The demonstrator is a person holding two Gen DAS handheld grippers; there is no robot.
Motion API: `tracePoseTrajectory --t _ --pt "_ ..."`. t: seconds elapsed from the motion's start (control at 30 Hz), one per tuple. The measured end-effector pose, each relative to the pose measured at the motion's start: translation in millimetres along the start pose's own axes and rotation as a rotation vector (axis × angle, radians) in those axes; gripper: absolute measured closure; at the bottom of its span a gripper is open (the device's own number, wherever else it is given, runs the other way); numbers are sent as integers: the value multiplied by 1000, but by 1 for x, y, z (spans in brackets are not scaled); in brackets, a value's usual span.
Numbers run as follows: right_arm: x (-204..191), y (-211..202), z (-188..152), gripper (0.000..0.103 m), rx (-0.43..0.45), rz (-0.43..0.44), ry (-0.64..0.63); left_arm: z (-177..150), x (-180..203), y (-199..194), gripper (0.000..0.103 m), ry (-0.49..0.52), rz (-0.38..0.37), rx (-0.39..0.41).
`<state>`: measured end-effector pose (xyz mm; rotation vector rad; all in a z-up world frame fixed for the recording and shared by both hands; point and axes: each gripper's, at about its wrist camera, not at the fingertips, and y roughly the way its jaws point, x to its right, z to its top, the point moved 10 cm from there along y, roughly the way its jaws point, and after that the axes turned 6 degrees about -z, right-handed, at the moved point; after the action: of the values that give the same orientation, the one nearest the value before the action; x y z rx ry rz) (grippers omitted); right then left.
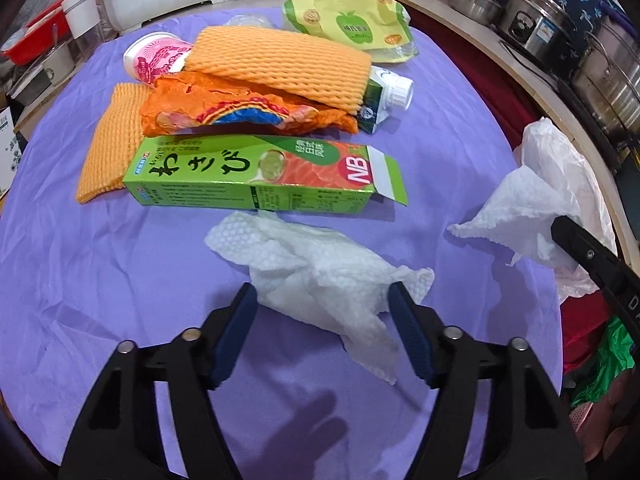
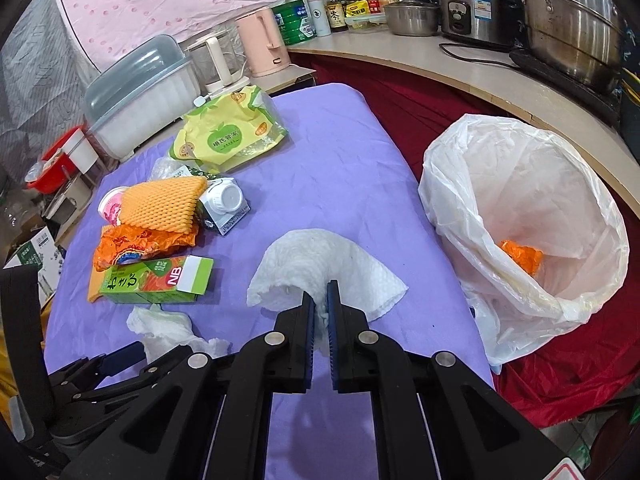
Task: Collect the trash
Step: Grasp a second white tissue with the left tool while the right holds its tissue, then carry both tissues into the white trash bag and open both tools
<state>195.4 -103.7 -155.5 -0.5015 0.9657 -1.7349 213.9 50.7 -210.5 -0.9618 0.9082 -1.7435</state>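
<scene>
My left gripper (image 1: 322, 294) is open, its fingers on either side of a crumpled white paper towel (image 1: 316, 276) lying on the purple tablecloth (image 1: 120, 260). My right gripper (image 2: 320, 292) is shut on a second white paper towel (image 2: 320, 264), held above the cloth; it also shows in the left wrist view (image 1: 520, 216). A white-lined trash bin (image 2: 528, 240) stands to the right of the table with an orange wrapper (image 2: 522, 258) inside. More trash lies behind: a green wasabi box (image 1: 260, 170), an orange wrapper (image 1: 240, 110), orange foam nets (image 1: 280, 66), a milk carton (image 1: 384, 100), a pink cup (image 1: 154, 56), a yellow-green bag (image 1: 348, 24).
A counter (image 2: 500, 92) with steel pots, a rice cooker and bottles curves behind the bin. A pink kettle (image 2: 264, 40), a white dish box (image 2: 144, 96) and a red basket (image 2: 56, 164) stand beyond the table's far edge. Red cloth (image 2: 560, 380) covers the floor side.
</scene>
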Motion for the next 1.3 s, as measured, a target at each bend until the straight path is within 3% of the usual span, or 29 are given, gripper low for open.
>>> tracePoseTrajectory --t 0.2,0.4,0.9,1.3 --pt "1 -1 -2 97 0 6 4 -1 0 -2 77 10 12 2" --pt "-1 -9 -1 97 15 20 1 -1 1 -10 91 9 14 11" --pt "13 -49 17 97 103 50 34 14 41 -60 94 66 -32 108" --pt "81 -86 42 97 203 2 132 42 123 -90 94 192 -103 195"
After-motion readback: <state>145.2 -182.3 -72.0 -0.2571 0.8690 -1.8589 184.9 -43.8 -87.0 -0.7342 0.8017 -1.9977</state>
